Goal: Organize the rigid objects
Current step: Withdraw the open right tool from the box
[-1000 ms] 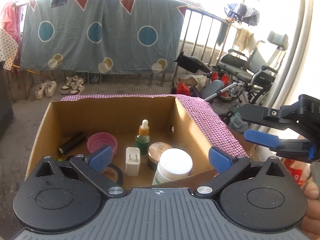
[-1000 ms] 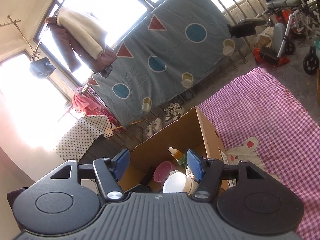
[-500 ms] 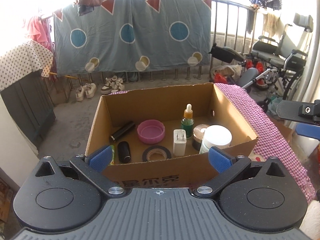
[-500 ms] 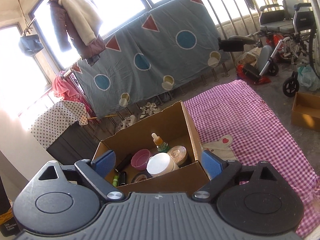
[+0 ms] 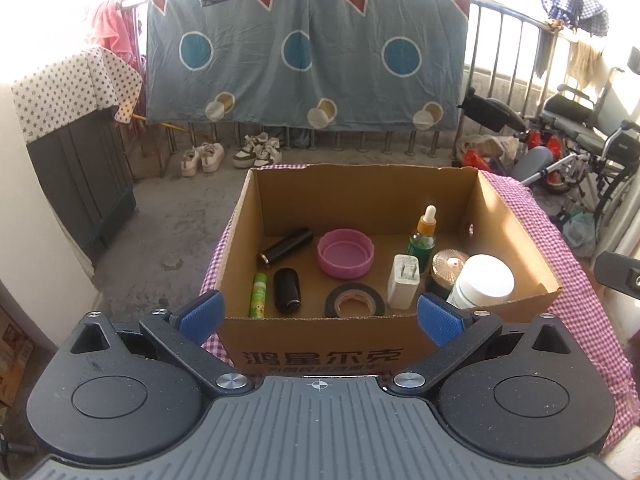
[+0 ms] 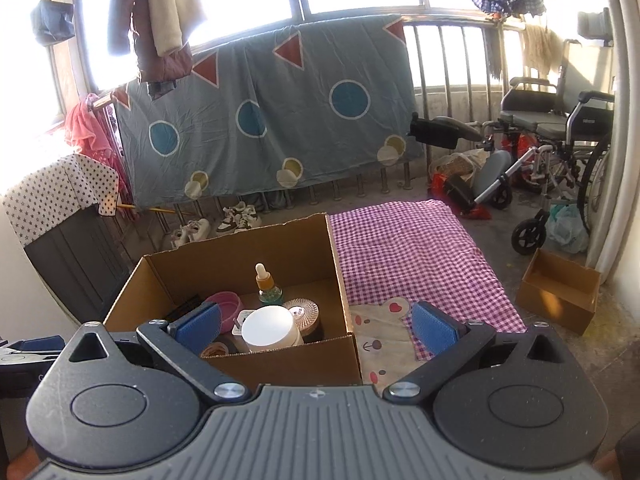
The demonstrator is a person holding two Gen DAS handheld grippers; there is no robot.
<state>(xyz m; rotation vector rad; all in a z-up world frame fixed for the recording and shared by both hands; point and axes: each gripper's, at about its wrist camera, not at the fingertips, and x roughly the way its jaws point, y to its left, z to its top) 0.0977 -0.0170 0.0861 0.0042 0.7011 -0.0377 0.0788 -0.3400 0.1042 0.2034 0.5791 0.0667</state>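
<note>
the rigid objects all sit inside the cardboard box (image 5: 320,344) on the checked cloth (image 6: 416,256), upright pieces such as the dropper bottle (image 5: 423,232), charger (image 5: 403,286) and white jar (image 5: 482,282) crowded at its right, the black tubes (image 5: 286,242), pink lid (image 5: 346,253) and tape roll (image 5: 354,300) lying flat to the left, likely so nothing rolls. the left gripper (image 5: 318,316) and right gripper (image 6: 316,326) hover at the near wall, jaws spread wide and holding nothing. compared with a second ago both have backed away from the box, so it looks packed.
</note>
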